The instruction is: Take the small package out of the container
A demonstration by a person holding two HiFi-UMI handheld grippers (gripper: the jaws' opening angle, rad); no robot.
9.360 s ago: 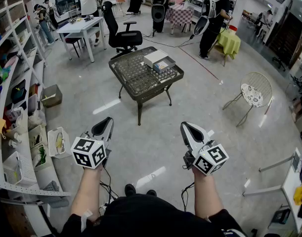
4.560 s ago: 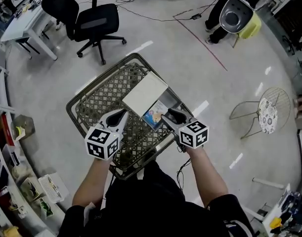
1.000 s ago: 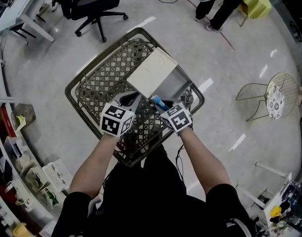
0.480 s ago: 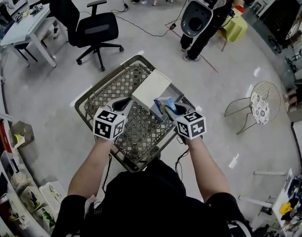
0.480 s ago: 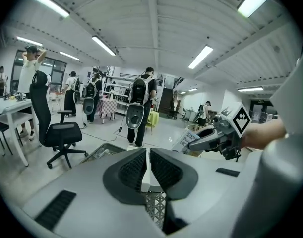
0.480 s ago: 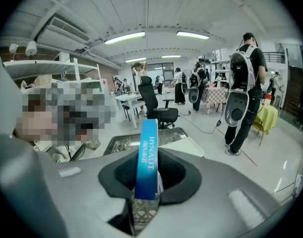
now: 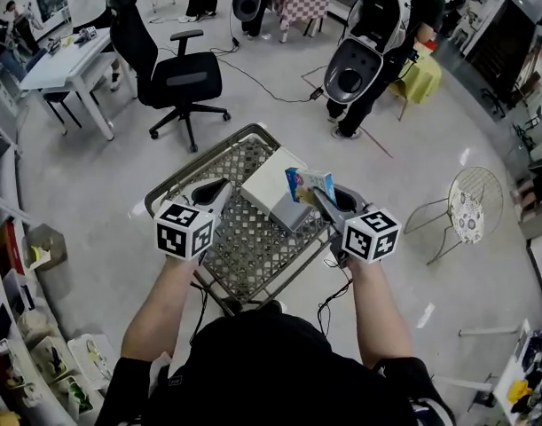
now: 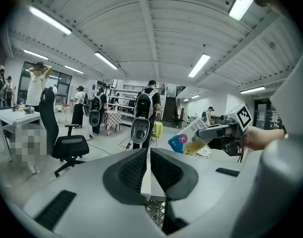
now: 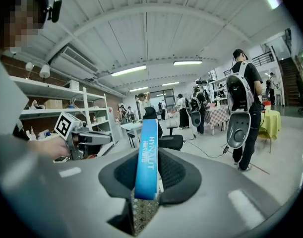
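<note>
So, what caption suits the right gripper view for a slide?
Right tool pinching the small package edge-on, its blue side showing.

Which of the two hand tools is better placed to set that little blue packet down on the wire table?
Right. The right gripper clamps the small package, held up over the container. The left gripper is shut, empty, and off to the side.
</note>
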